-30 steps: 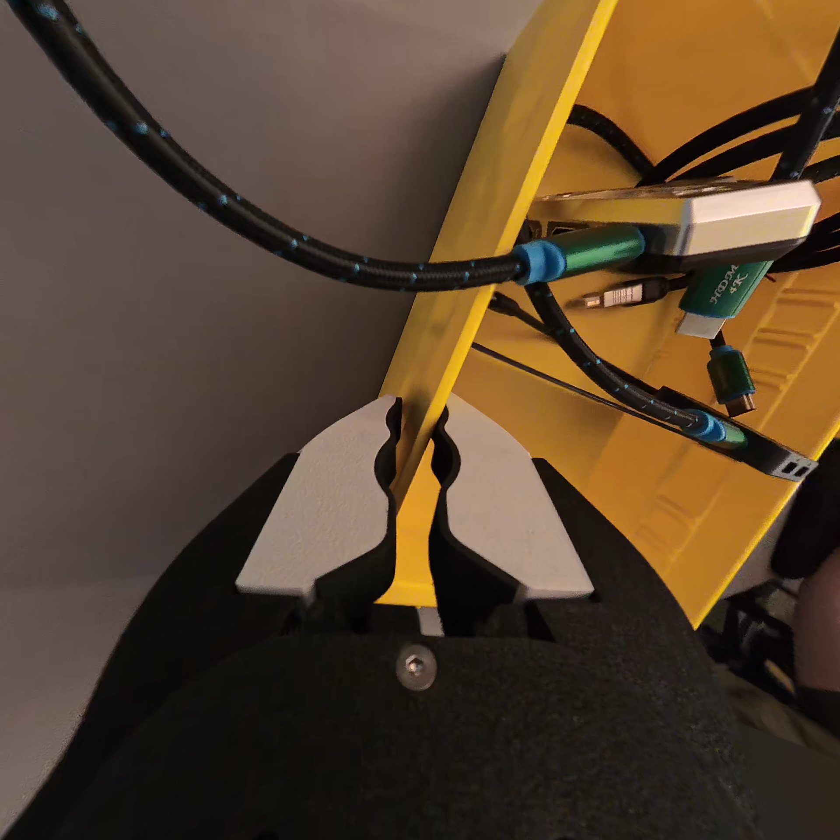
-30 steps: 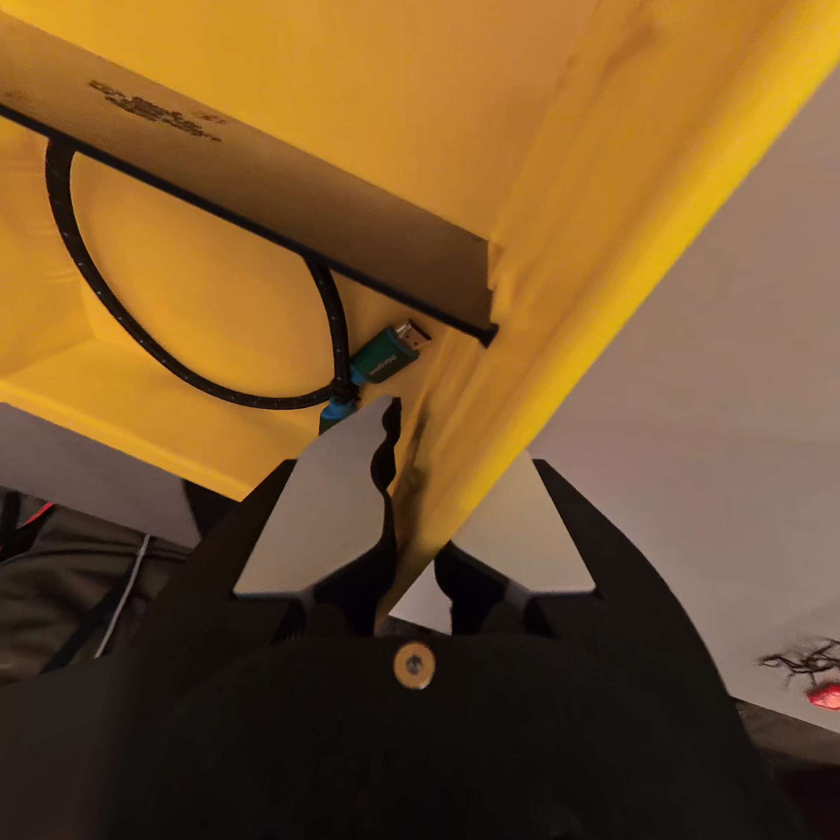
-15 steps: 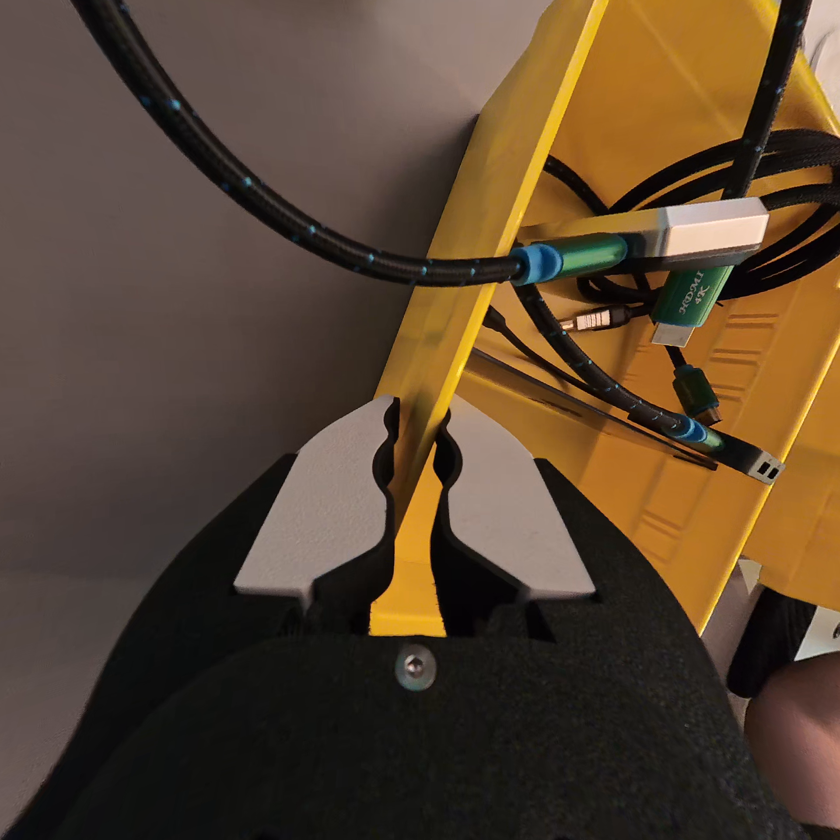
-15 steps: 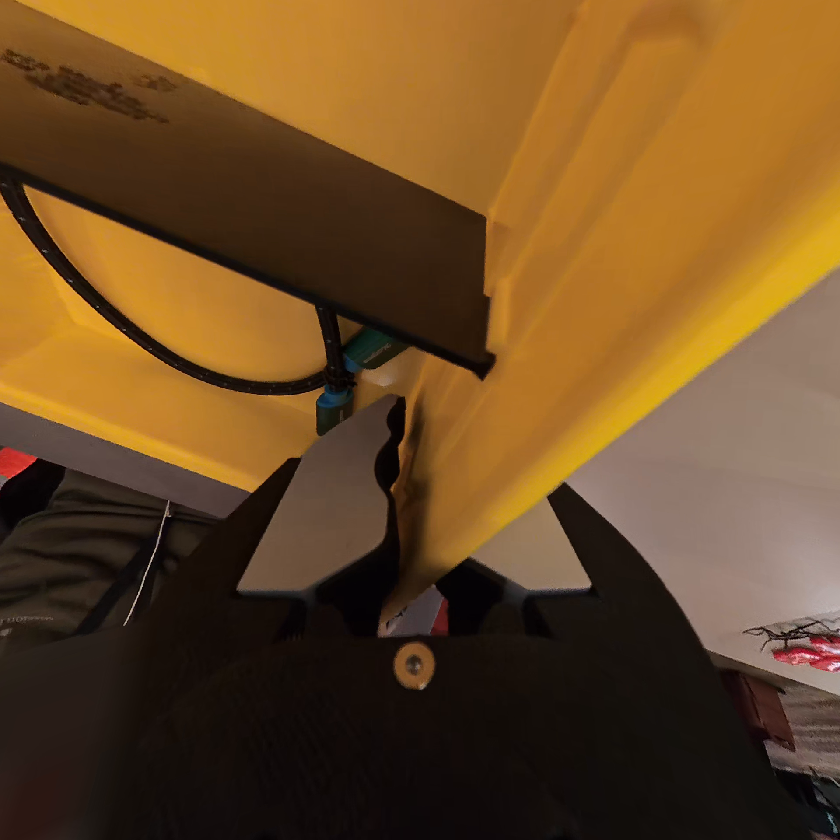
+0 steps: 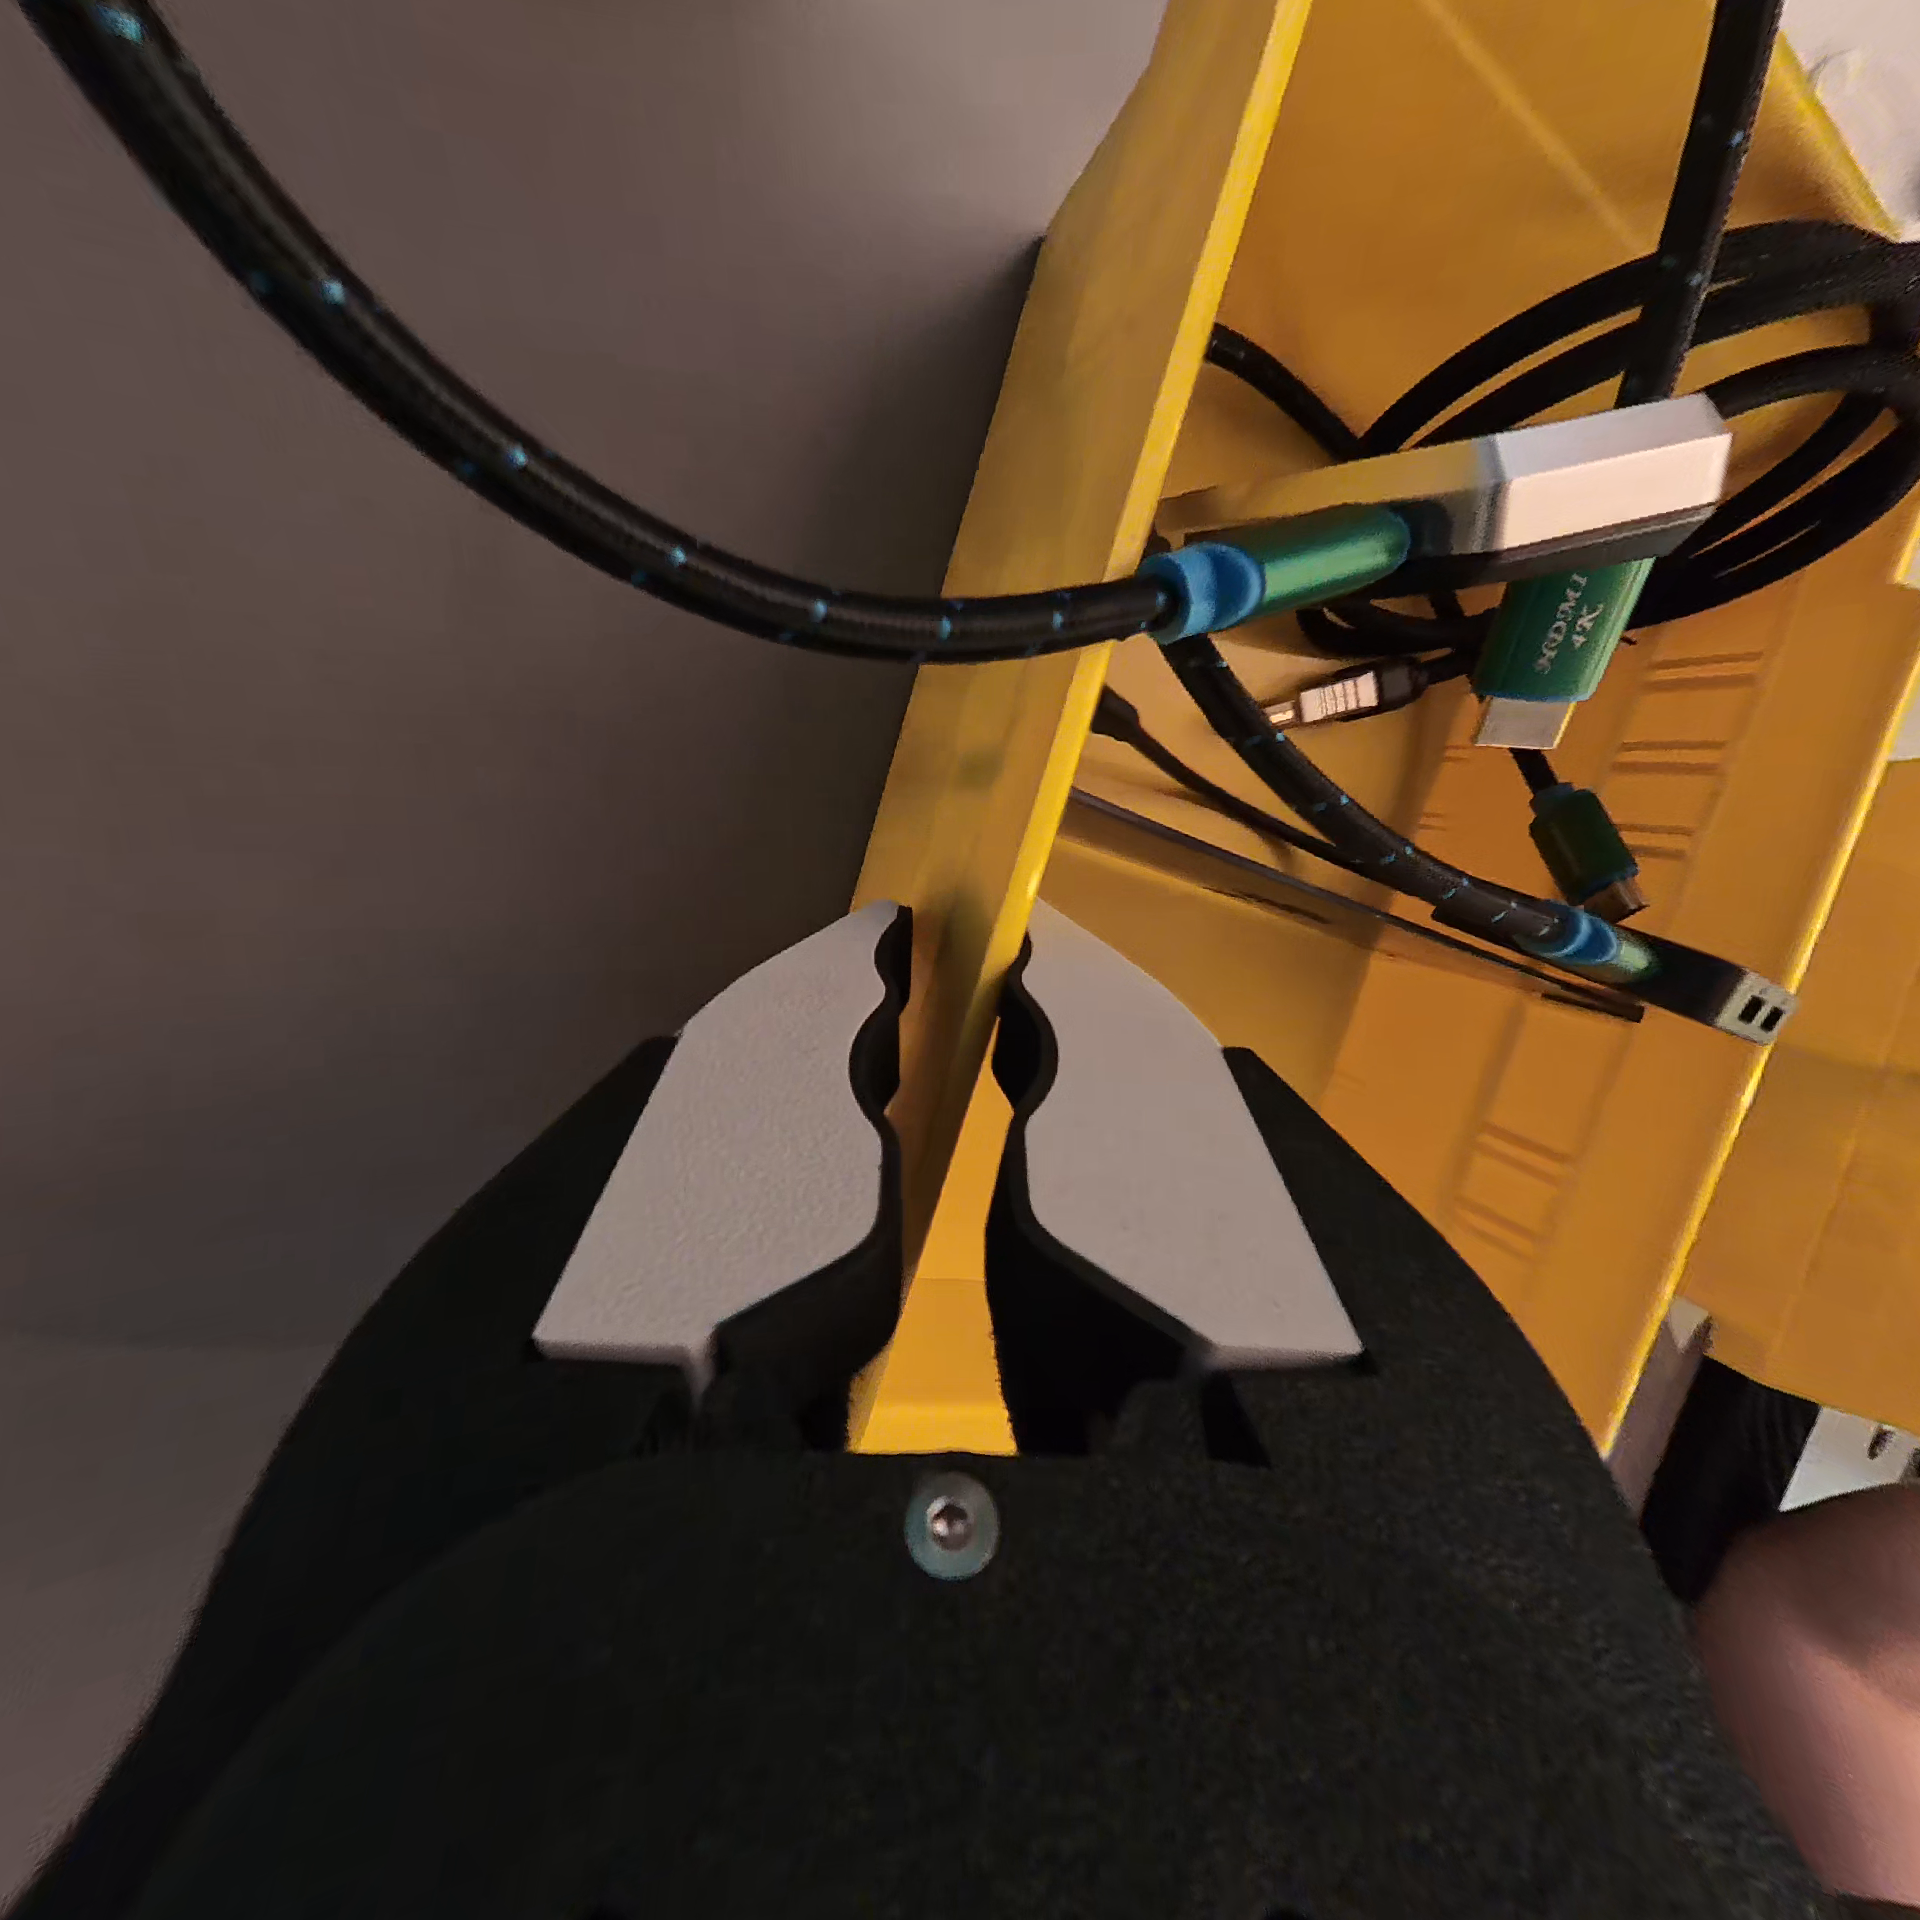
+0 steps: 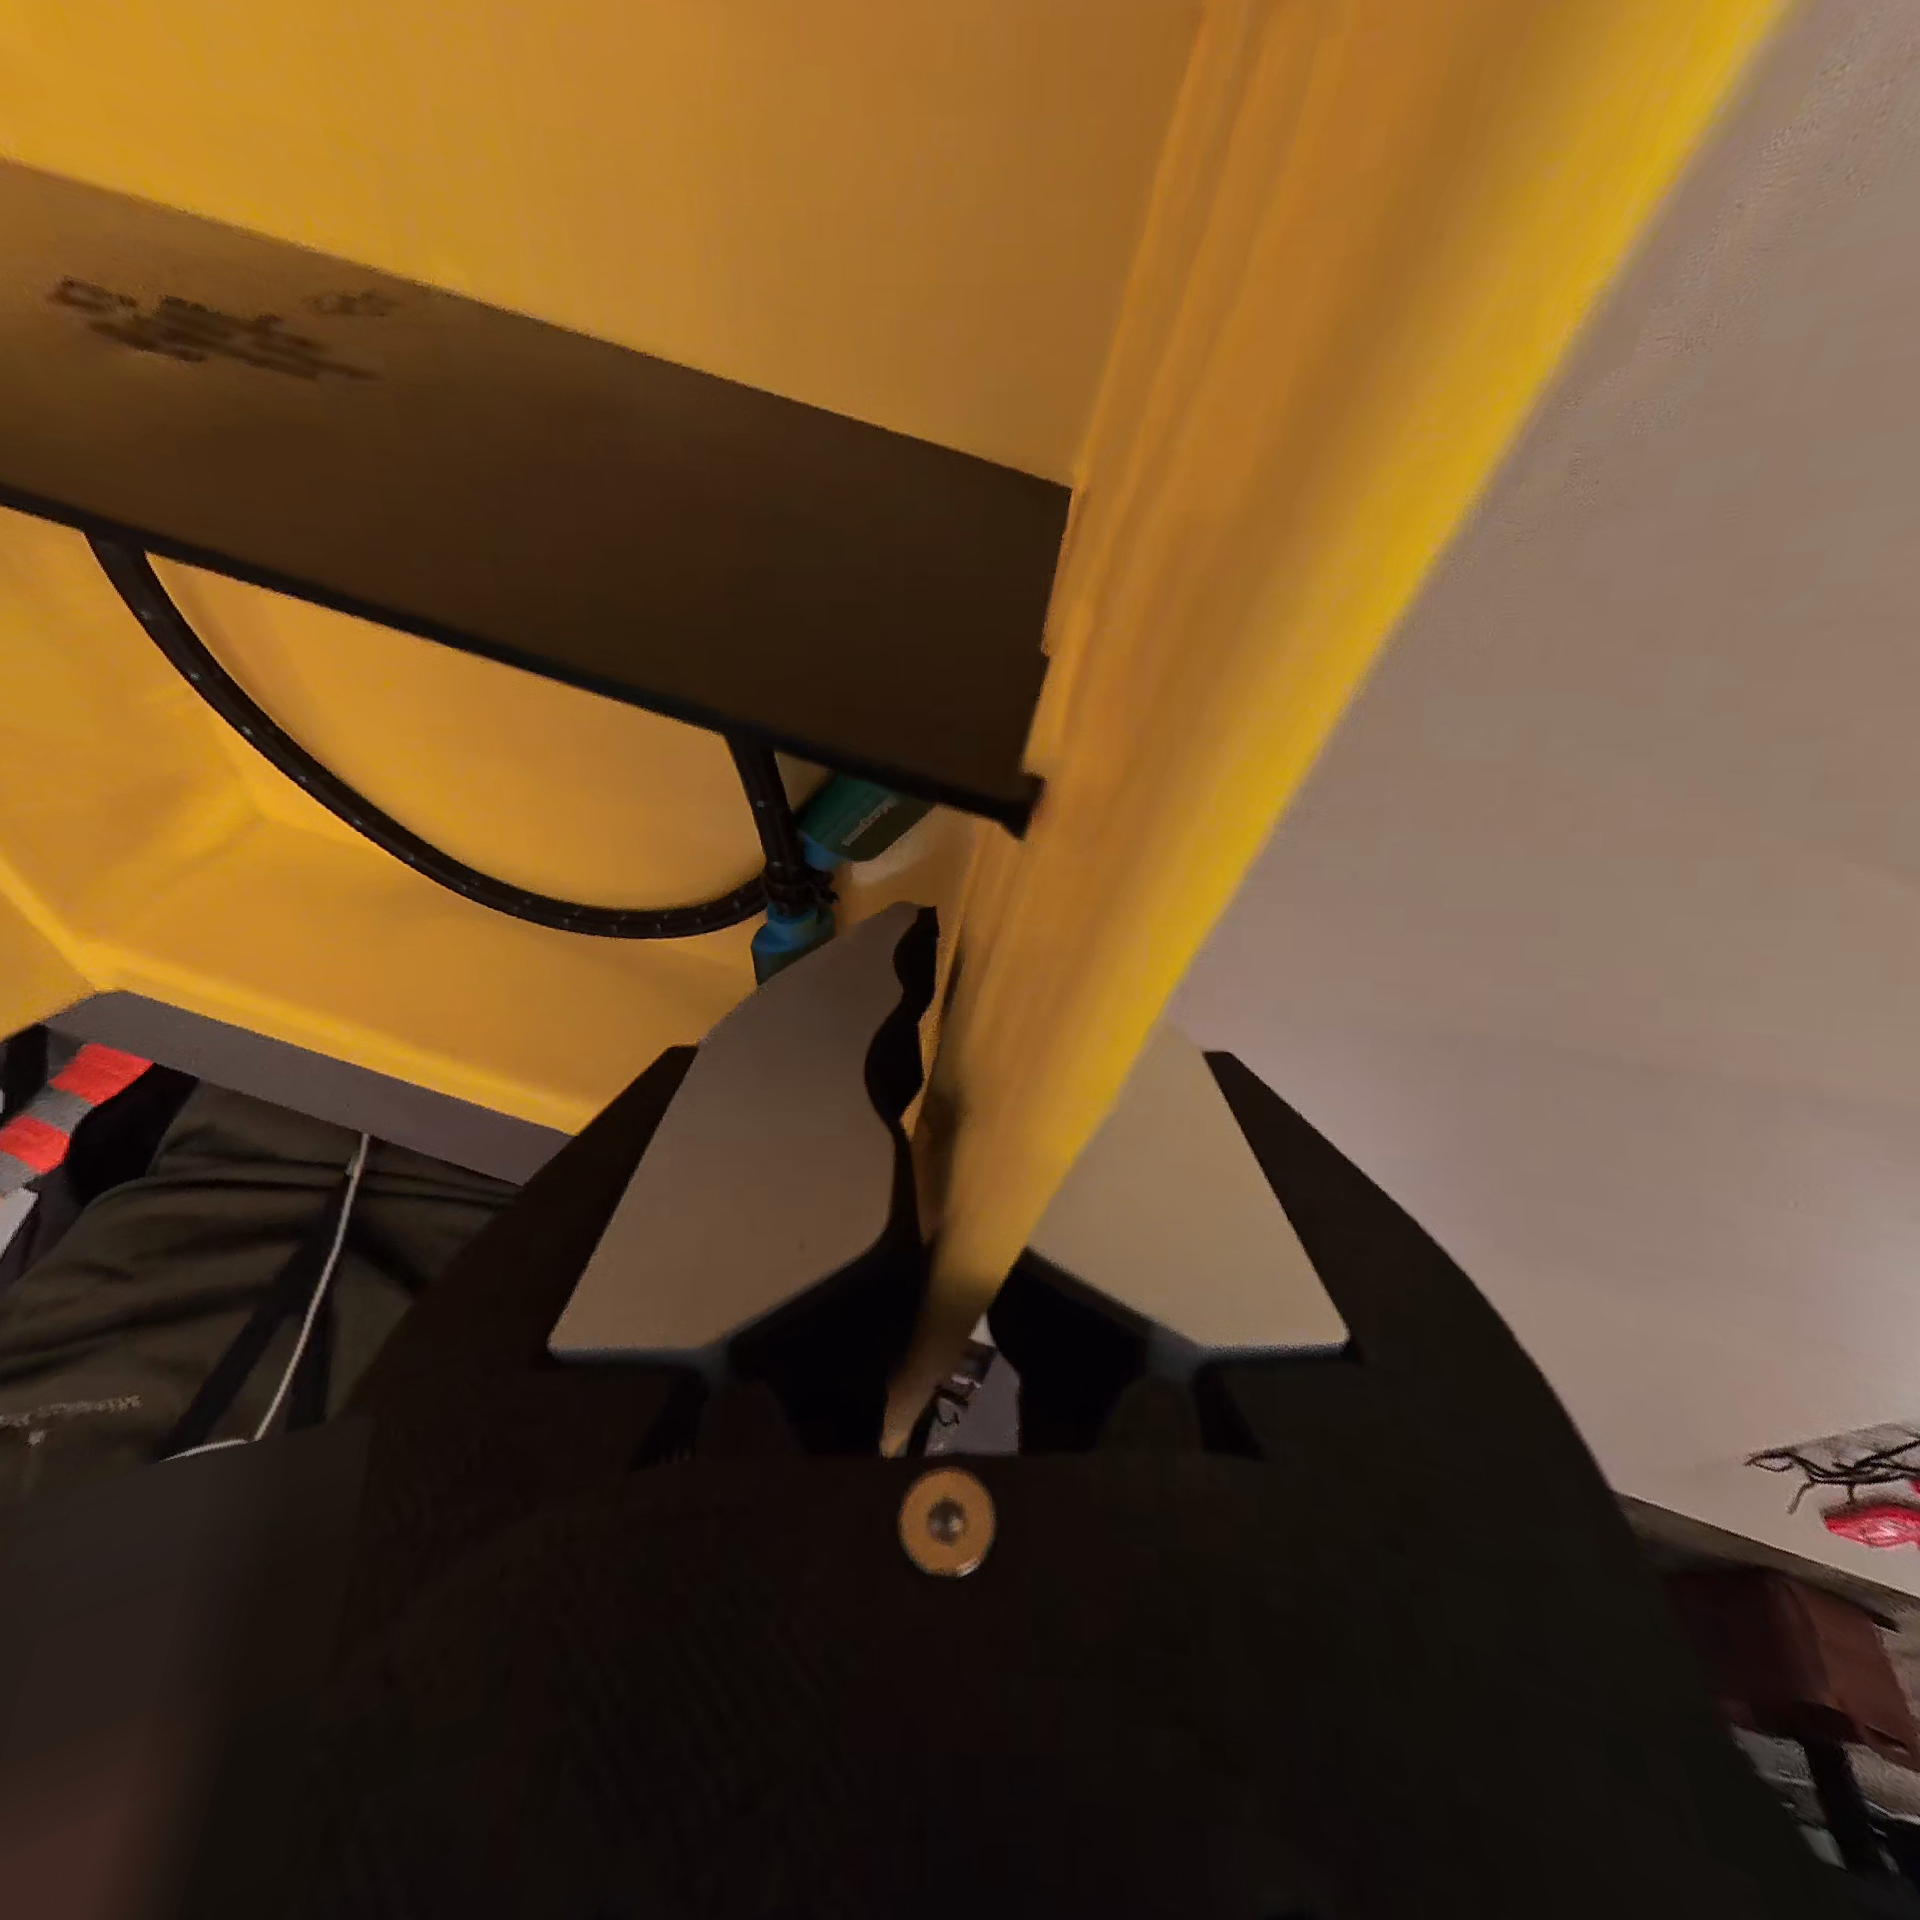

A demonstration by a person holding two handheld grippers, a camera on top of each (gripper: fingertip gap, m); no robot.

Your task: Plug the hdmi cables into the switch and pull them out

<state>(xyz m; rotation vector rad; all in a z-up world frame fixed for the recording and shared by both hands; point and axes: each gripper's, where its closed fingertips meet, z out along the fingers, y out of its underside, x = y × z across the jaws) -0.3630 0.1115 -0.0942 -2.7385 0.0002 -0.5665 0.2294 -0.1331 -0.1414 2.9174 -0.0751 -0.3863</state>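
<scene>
Starting with the left wrist view, the left gripper (image 5: 956, 925) is seen clamped on the rim of a yellow bin (image 5: 1081, 582), its two fingers pressed against either side of the wall. The bin appears tilted steeply, probably so that it can be carried or its contents tipped. At two o'clock from the fingertips, the silver switch (image 5: 1558, 494) lies inside with one green-ended cable (image 5: 1288, 566) plugged into it; that cable's braided length arches out over the rim toward ten o'clock. A loose green plug (image 5: 1548, 644) hangs just beneath the switch.

In the right wrist view, the right gripper (image 6: 977, 935) is likewise closed on the opposite bin wall (image 6: 1174, 727). A flat black box (image 6: 520, 540) is seen at eleven o'clock, with another green plug (image 6: 862, 821) tucked under its edge.
</scene>
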